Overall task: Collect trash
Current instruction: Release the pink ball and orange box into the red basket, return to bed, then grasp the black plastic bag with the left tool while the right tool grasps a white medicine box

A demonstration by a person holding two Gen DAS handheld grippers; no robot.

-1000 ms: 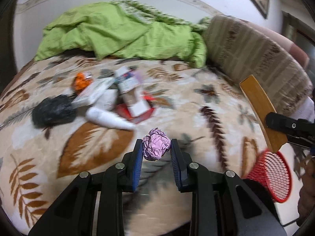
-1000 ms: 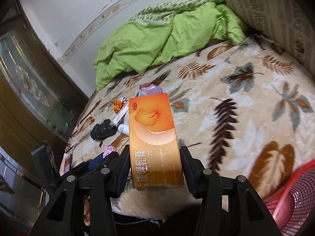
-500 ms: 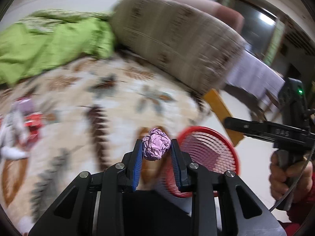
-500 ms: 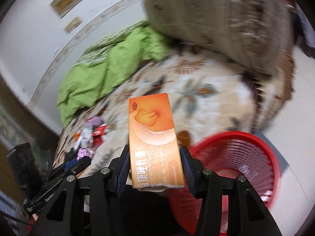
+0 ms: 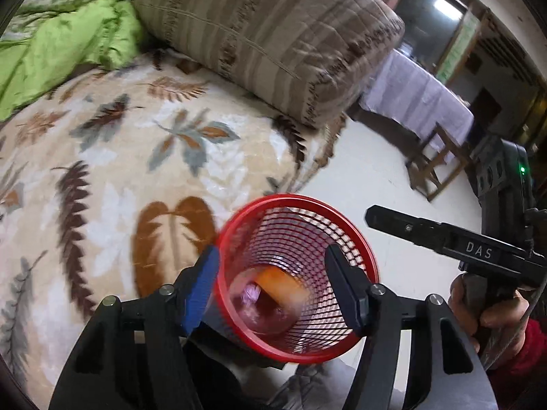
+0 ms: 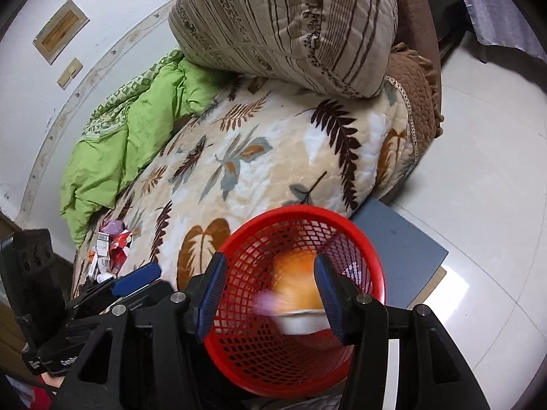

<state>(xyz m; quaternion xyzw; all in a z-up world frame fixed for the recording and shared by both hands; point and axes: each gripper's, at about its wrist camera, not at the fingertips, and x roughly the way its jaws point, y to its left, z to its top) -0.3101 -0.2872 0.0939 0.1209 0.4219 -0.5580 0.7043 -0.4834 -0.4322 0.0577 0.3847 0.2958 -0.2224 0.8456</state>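
Leaf-print blanket (image 5: 112, 157) covers the bed behind both grippers, w/ a striped brown pillow (image 5: 273, 34) and a green quilt (image 5: 58, 44) farther back; white tile floor (image 6: 478, 157) off to the right. Left gripper (image 5: 273, 287) is over the red mesh basket (image 5: 342, 218), fingers spread apart and empty; they've just been opening, nothing between them. Pink foil ball (image 5: 249, 295) sits blurred down inside the basket, below and between the left fingers, next to the orange box (image 5: 277, 280). Right gripper (image 6: 268, 290) is also over the basket, fingers parted a bit wider than the box, which shows blurred just beyond them inside the basket, not pinched. Other trash (image 6: 109, 249) lies in a small pile on the blanket, well left of the right fingers. Grey board (image 6: 403, 239) lies on the floor past the basket. Person's hand (image 5: 492, 307) grips the right gripper's handle, red sleeve at the wrist.
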